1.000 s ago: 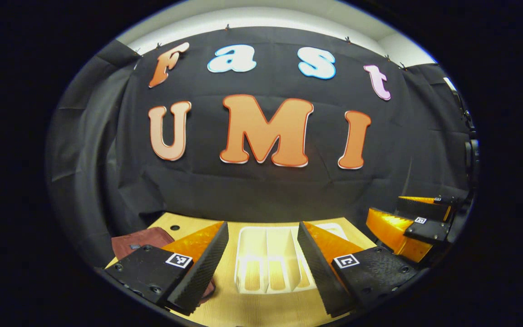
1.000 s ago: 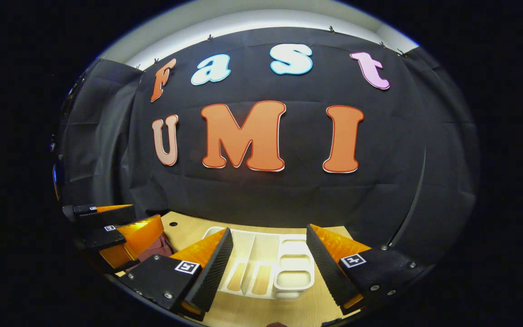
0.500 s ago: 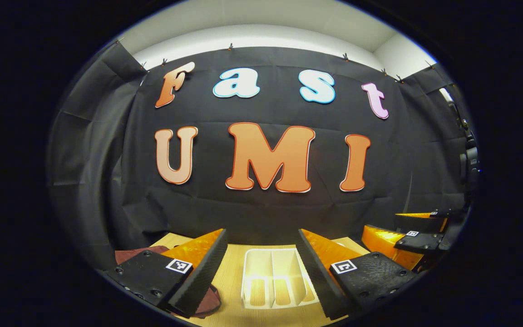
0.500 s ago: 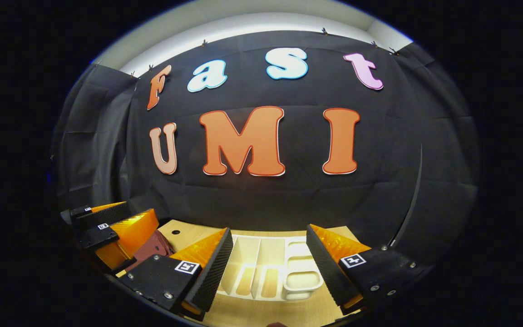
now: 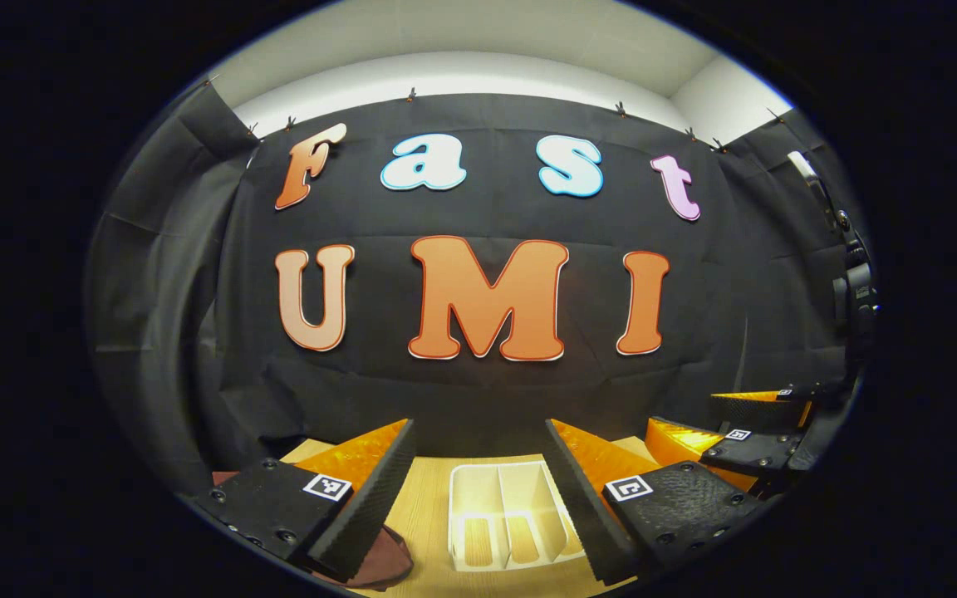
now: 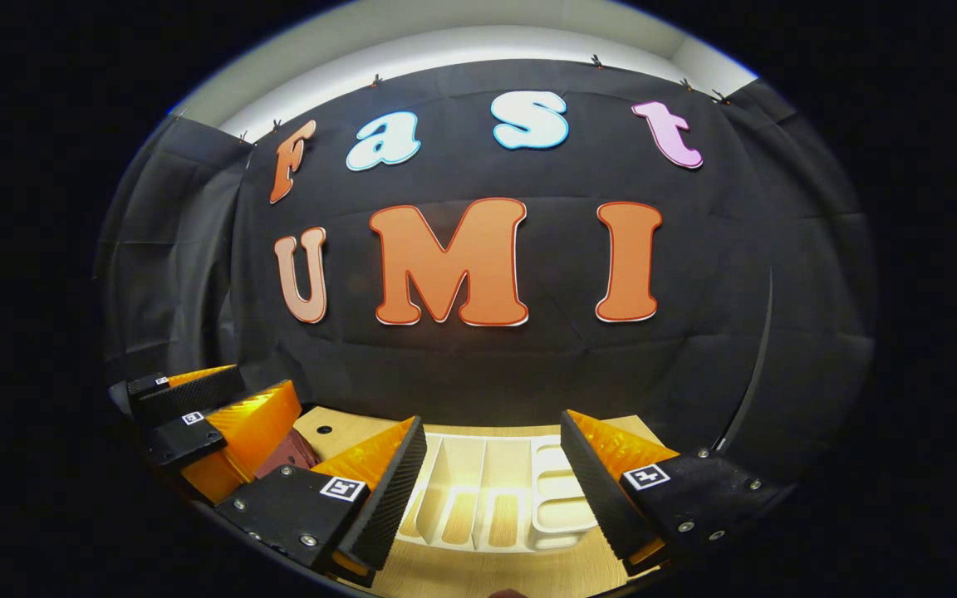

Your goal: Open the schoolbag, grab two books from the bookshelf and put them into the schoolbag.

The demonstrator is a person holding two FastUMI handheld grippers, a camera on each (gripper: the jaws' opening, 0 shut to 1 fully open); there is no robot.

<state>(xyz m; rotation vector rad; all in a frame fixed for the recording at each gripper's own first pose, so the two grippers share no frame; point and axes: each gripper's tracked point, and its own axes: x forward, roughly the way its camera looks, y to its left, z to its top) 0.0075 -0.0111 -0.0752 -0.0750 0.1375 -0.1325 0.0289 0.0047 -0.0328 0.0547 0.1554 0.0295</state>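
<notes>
Both the left gripper (image 5: 478,486) and right gripper (image 6: 491,486) hover released above the white slotted plastic bookshelf (image 5: 512,519); no books discernible. The maroon fabric schoolbag (image 5: 379,565) lies left. Any approach should descend squarely.

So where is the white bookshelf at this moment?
In the left gripper view the white bookshelf lies on the wooden table, between the left gripper's open fingers.

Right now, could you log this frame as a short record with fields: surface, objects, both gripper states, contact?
surface: light wooden table
rack: white plastic slotted bookshelf, no books visible in it
bag: dark red fabric schoolbag, left of the rack
left hand-held gripper: open, holding nothing
right hand-held gripper: open, holding nothing
contact: none visible with rack
</notes>
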